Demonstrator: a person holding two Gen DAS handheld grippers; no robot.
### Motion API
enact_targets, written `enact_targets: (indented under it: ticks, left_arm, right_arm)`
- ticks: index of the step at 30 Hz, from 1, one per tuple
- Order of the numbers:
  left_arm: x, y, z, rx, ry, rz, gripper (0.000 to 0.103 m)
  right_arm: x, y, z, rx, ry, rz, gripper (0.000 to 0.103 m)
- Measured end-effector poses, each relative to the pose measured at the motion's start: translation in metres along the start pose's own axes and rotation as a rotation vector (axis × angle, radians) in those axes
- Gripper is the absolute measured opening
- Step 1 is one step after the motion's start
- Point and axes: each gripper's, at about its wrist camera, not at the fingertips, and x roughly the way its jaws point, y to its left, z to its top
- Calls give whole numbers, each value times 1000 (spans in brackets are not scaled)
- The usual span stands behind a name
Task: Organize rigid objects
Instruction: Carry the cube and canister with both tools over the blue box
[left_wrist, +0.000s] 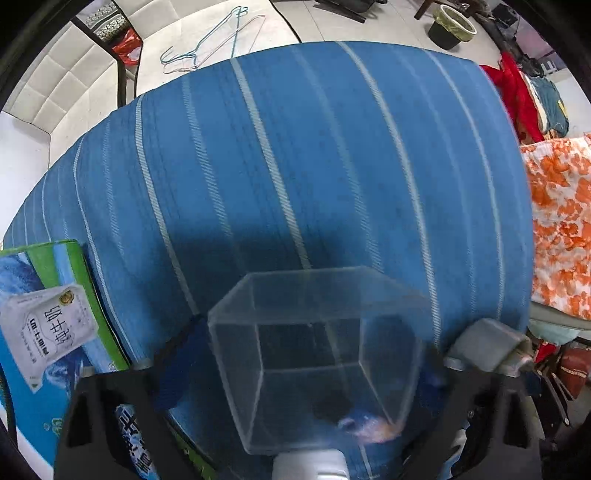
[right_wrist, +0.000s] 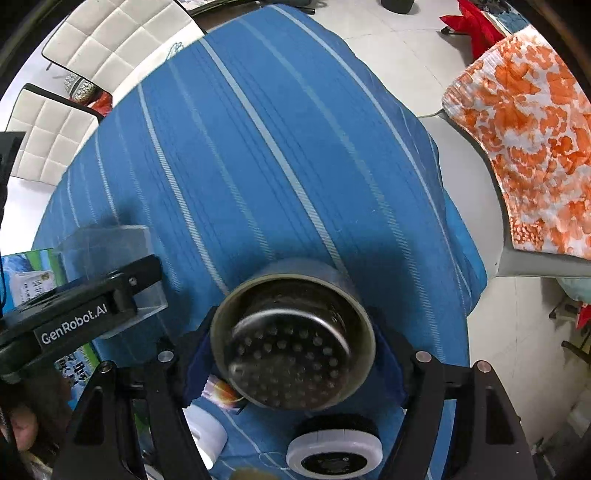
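My left gripper (left_wrist: 314, 354) is shut on a clear plastic box (left_wrist: 317, 347), open side toward the camera, held above the blue striped tablecloth (left_wrist: 295, 166). My right gripper (right_wrist: 291, 343) is shut on a round metal cup with a perforated strainer inside (right_wrist: 291, 343), mouth toward the camera. In the right wrist view the left gripper's black body (right_wrist: 74, 314) and the clear box (right_wrist: 110, 258) show at the left.
A green and blue milk carton box (left_wrist: 48, 314) lies at the table's left edge. A white and black round device (right_wrist: 334, 450) and a white object (right_wrist: 207, 435) lie near the front edge. An orange-patterned cloth (right_wrist: 524, 147) drapes a chair on the right. White padded chairs stand behind.
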Motion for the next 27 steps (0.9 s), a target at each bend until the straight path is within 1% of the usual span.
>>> enact_targets:
  ticks: [1, 2, 4, 10, 15, 17, 20, 22, 23, 25, 26, 27]
  left_arm:
    - [0, 0, 0, -1, -4, 5, 75]
    - [-3, 2, -3, 3, -24, 8, 72]
    - [-9, 3, -7, 14, -49, 20, 61]
    - [-27, 7, -18, 7, -81, 22, 61]
    - [-57, 4, -33, 3, -130, 13, 61]
    - [-66, 4, -38, -3, -138, 16, 61]
    - [-82, 4, -49, -8, -159, 2, 61]
    - [-95, 4, -58, -8, -179, -8, 61]
    - [-94, 0, -61, -10, -186, -10, 61]
    - [-111, 10, -75, -23, -206, -23, 61]
    - [-111, 18, -71, -29, -213, -30, 61]
    - [-122, 27, -80, -42, -229, -38, 61]
  right_arm:
    - [2, -1, 0, 3, -2, 2, 77]
    - [4, -1, 1, 4, -7, 0, 77]
    - [3, 2, 1, -2, -16, -18, 77]
    - [-2, 7, -7, -30, -41, -52, 75]
    - [-16, 7, -18, -31, -64, -37, 74]
    - [-27, 10, -23, -42, -78, -24, 74]
    - [-44, 15, -29, -69, -109, -24, 74]
    - [-56, 17, -35, -73, -120, -2, 74]
    - [-62, 19, -38, -76, -123, 8, 74]
    - [-77, 26, -45, -91, -138, 28, 74]
    - [-86, 32, -50, -107, -147, 34, 74]
    - [-93, 37, -55, -118, -155, 42, 74]
